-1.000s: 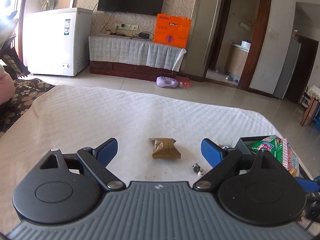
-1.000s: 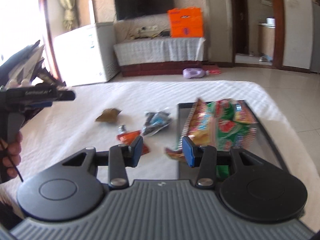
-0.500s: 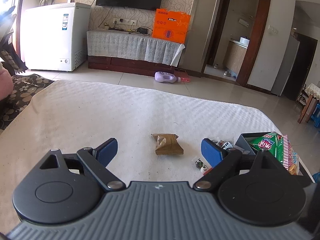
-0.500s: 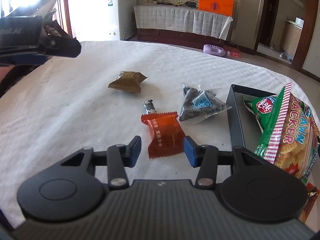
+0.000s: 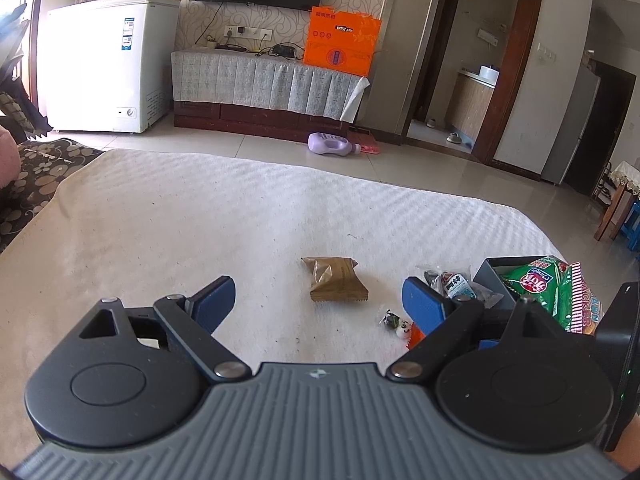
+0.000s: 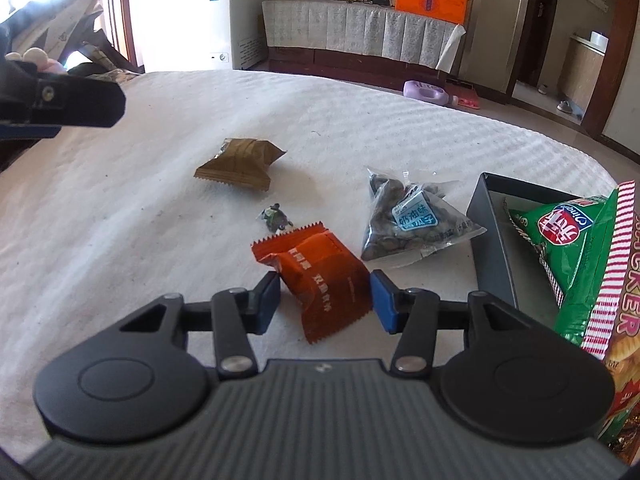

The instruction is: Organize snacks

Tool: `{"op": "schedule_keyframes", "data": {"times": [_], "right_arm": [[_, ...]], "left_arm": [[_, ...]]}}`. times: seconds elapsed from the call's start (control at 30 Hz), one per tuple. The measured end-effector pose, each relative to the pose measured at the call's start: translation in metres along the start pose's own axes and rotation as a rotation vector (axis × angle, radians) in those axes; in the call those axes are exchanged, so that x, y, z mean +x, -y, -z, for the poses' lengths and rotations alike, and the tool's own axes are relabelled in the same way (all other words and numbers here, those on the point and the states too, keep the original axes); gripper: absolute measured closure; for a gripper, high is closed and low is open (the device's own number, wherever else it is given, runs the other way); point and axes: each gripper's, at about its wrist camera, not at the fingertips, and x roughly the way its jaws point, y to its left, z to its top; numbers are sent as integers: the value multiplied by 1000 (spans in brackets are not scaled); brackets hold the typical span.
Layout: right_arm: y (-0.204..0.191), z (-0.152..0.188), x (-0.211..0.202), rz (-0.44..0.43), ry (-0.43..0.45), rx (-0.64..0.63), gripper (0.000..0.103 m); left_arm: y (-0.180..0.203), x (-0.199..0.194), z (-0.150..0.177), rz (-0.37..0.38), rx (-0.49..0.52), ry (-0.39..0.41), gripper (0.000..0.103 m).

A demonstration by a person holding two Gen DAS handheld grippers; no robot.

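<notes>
White ribbed cloth covers the table, and the dark tray (image 6: 491, 236) at its right edge is the landmark. Just left of the tray, past a clear bag of dark seeds (image 6: 408, 220), lies the orange packet (image 6: 324, 280), between the opening jaws of the right gripper (image 6: 325, 301), pads not yet pressing. It looks light, crinkly and slippery (best pinched across its puffed middle). "CRACKER" reads on the green bag (image 6: 576, 248) in the tray. The left gripper (image 5: 318, 304) is wide and empty.

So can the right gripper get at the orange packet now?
Probably yes: the right gripper is opening with the orange packet lying between its fingers, and nothing blocks the way.
</notes>
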Motion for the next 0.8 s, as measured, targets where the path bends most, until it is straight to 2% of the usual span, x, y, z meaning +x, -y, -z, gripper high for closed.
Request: {"op": "schedule_keyframes", "data": {"times": [0.1,0.23,0.37,0.4,0.47,0.6,0.7,0.8], "right_arm": [[0,-1,3,-19,8,-21,46],[5,-4,-1,-62,-7,-10,57],[5,1,-17,-59,-32,-44,61],[8,2,-22,-70,-46,-35,70],[13,10,-33,-81,-76,-13,75],[18,27,-46,-77,-105,-63,75],[29,33,-52,-91,-102,-32,73],[36,32,-57,-88,-85,-12,68]], "left_arm": [[3,4,2,-9,8,-9,10],[6,14,5,-33,8,-31,10],[15,29,10,-19,1,-54,10],[19,33,12,-13,11,-62,10],[31,42,17,0,41,-75,10],[53,63,27,26,91,-95,10],[63,80,34,9,111,-101,10],[66,95,37,31,106,-93,11]]}}
